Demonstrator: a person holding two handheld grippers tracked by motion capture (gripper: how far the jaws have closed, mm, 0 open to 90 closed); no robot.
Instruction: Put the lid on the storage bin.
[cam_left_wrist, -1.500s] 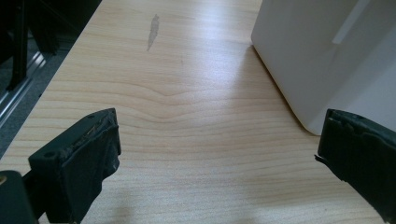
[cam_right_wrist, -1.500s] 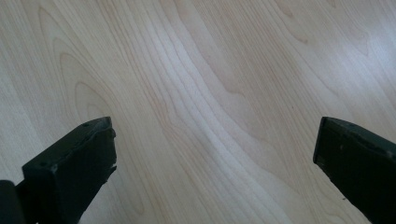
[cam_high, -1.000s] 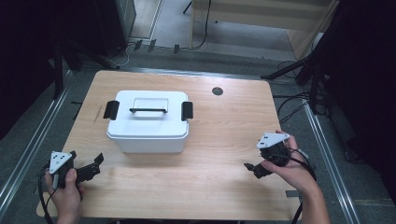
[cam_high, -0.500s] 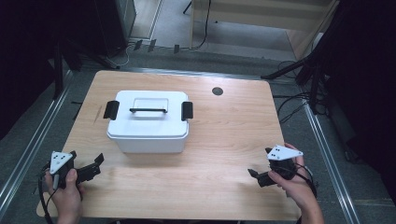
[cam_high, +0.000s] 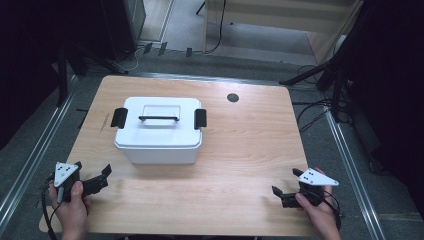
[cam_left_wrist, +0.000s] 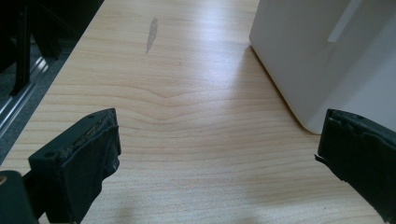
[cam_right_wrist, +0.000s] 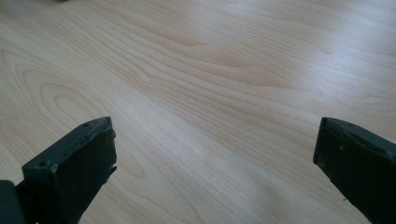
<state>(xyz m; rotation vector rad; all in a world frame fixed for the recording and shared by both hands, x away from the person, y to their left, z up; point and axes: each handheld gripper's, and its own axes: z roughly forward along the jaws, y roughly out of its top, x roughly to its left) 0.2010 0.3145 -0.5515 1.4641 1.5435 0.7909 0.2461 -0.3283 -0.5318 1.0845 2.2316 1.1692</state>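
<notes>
Still-lidded white box (cam_high: 159, 131); contents hidden

Left gripper (cam_left_wrist: 217, 154) gap: bare wood between wide-apart jaws.
Obstacle: white lidded plastic box (cam_left_wrist: 327, 56), ahead and just beside the right-hand finger (cam_left_wrist: 359, 158).
Right gripper (cam_right_wrist: 215, 163): bare light wooden table (cam_right_wrist: 210, 84) ahead of both fingers.

White box (cam_left_wrist: 322, 56) cut off top and right

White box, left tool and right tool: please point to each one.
White box (cam_high: 159, 146), high view, front wall.
Left tool (cam_high: 102, 178), high view, between its tips.
Right tool (cam_high: 278, 196), high view, between its tips.
</notes>
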